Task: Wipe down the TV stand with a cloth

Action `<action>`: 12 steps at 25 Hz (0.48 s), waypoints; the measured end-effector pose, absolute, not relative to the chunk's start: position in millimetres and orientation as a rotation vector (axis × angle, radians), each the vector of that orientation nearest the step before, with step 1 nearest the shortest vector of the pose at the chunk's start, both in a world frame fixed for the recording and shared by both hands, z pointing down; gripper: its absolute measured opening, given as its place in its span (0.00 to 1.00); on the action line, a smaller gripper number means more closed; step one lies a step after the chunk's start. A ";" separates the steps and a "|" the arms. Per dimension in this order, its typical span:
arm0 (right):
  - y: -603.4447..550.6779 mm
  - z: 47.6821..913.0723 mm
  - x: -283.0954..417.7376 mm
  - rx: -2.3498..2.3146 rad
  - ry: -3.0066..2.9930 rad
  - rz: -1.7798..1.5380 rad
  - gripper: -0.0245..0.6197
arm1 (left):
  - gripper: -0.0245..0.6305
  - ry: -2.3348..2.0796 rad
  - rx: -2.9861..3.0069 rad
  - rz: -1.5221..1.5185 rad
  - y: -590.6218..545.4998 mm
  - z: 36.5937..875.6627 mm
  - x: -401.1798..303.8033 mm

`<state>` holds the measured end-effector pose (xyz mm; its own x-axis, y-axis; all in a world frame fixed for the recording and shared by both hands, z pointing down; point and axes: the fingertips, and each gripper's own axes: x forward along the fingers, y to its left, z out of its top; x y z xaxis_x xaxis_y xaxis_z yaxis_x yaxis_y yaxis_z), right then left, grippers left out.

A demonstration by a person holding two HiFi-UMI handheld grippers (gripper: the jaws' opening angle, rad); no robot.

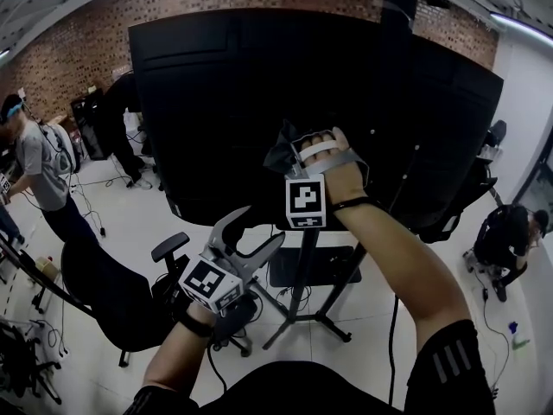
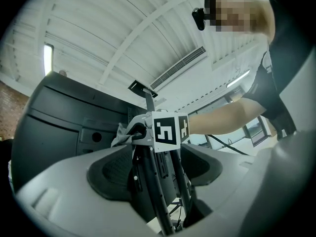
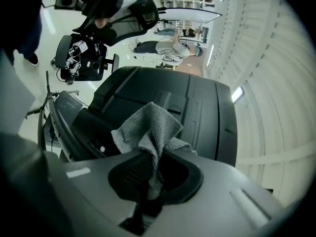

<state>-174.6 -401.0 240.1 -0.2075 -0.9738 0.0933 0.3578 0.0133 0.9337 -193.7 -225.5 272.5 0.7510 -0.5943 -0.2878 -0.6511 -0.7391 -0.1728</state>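
The grey cloth is pinched between the jaws of my right gripper, its loose end fanned out against the black back of the TV. From the head view, the right gripper is raised at the middle of the TV back, with the cloth bunched at its tip. Below it, the TV stand's pole runs down to splayed legs. My left gripper hangs lower left, open and holding nothing. In the left gripper view, the stand's black poles rise beyond its spread jaws.
A black office chair stands at lower left beside the stand's legs. One person stands at far left and another crouches at right. Cables trail over the white floor. A brick wall is behind the TV.
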 end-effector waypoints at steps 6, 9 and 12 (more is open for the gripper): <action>-418.3 245.8 -179.9 0.751 -1.051 -1.443 0.08 | 0.52 0.976 -2.700 0.310 -226.7 285.0 -203.4; -418.3 243.8 -192.5 0.747 -1.061 -1.458 0.08 | 0.52 0.991 -2.698 0.311 -226.0 284.3 -214.8; -413.0 239.8 -215.9 0.755 -1.101 -1.500 0.08 | 0.52 1.018 -2.691 0.304 -225.8 282.2 -227.5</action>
